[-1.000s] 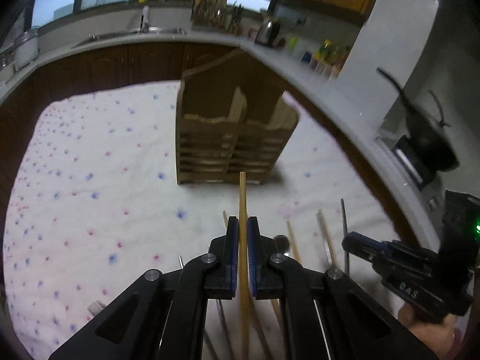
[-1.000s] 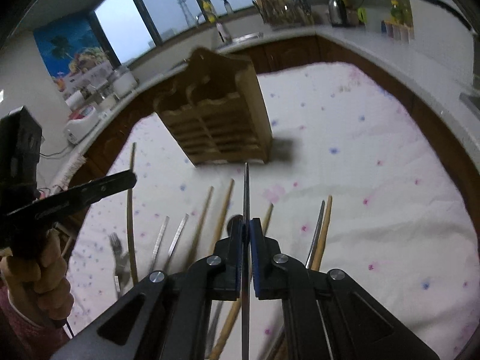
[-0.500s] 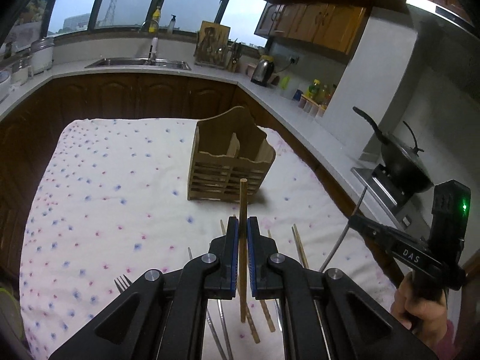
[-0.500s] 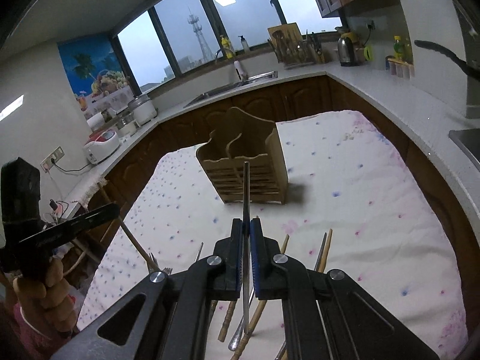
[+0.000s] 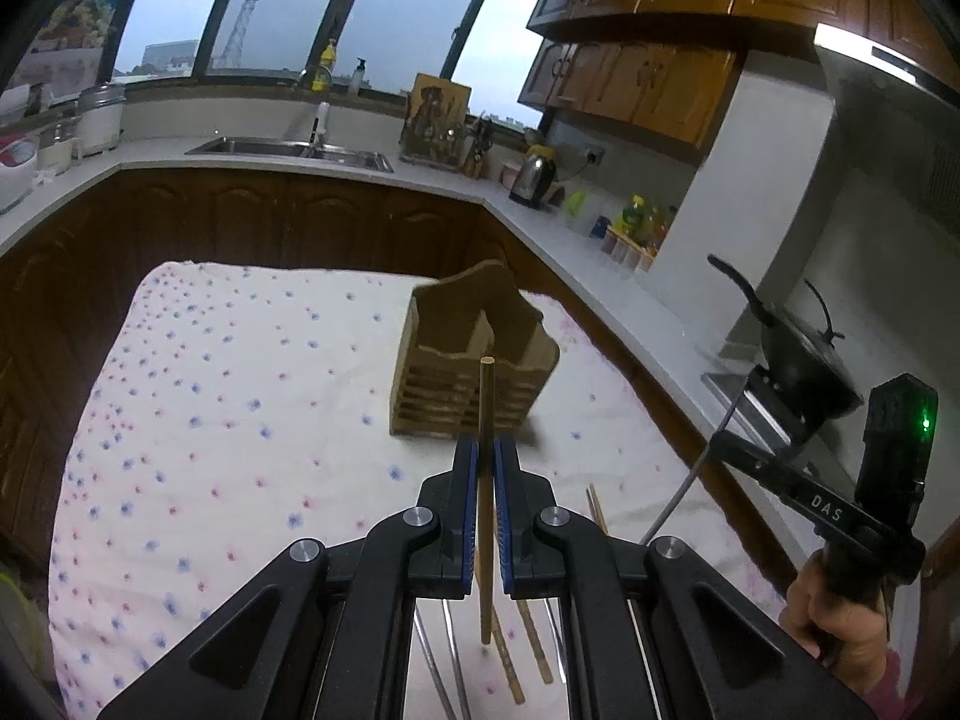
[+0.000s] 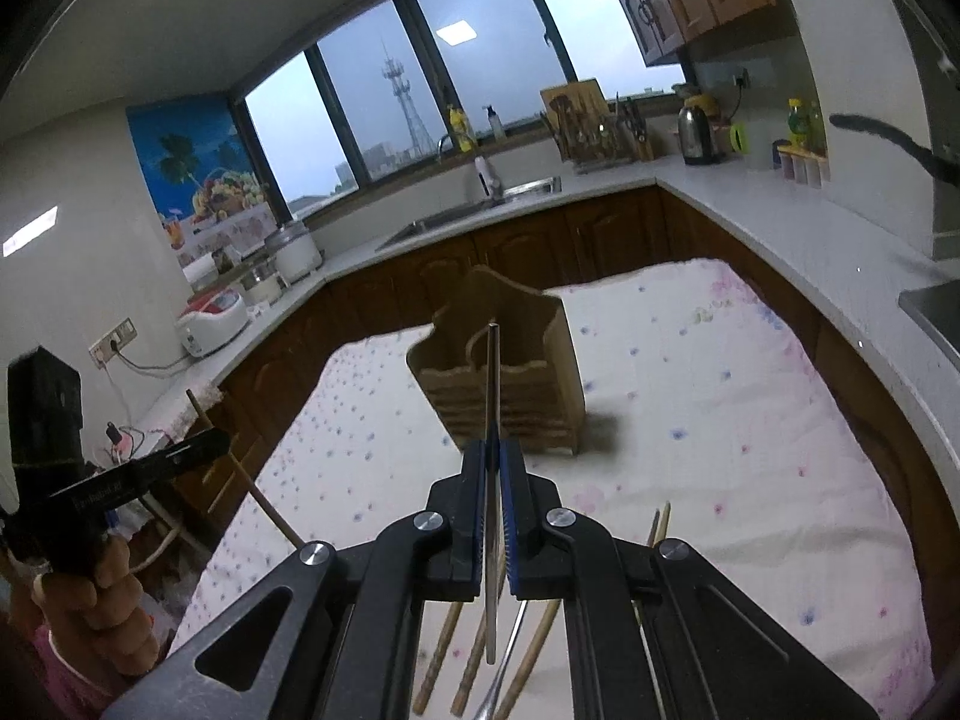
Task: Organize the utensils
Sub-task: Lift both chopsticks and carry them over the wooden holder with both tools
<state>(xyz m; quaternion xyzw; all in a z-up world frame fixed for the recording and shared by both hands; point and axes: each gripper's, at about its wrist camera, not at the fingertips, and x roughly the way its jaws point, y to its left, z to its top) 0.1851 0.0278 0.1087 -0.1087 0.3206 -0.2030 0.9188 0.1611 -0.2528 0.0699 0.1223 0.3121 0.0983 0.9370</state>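
Two handheld grippers are raised above a surface (image 5: 198,420) covered with a white cloth dotted with small pink and blue flowers. The left gripper (image 5: 486,468) has its jaws closed on a wooden chopstick (image 5: 486,420), which stands nearly upright between the blue pads, its top end lifted clear of the cloth. The right gripper (image 6: 495,480) has its jaws clamped on a thin metal chopstick (image 6: 493,384), also held close to upright. Ahead of both, well apart from them, a slatted wooden utensil holder (image 5: 474,360) with open compartments stands on the cloth. Several more wooden chopsticks (image 6: 474,660) and metal utensils lie loose on the cloth just below the grippers. A person's hand (image 6: 96,612) grips the left tool's handle. Kitchen counters, a sink (image 5: 294,147) and windows wrap around behind.
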